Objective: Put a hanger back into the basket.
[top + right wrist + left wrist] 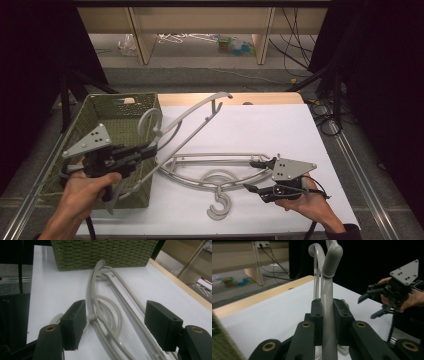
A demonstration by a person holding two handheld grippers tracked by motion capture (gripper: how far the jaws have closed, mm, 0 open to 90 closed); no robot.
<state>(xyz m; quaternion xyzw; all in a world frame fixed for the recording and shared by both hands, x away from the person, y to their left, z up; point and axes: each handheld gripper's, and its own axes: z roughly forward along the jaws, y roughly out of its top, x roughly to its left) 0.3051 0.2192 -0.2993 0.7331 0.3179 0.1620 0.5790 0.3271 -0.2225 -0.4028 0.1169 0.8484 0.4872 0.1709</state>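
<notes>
High view: left tongs (150,150) clench a grey hanger (192,120), tilted up beside the green basket (125,107). Right tongs (257,176) stand released, their jaws apart around a second hanger (212,172) lying flat on the white tabletop (280,130), right of the basket.

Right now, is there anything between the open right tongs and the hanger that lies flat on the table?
Nothing visible does. The right tongs stand open just beside the flat hanger, whose bars already show between the open jaws in the right gripper view. The lifted hanger in the left tongs stays clear of them.
</notes>
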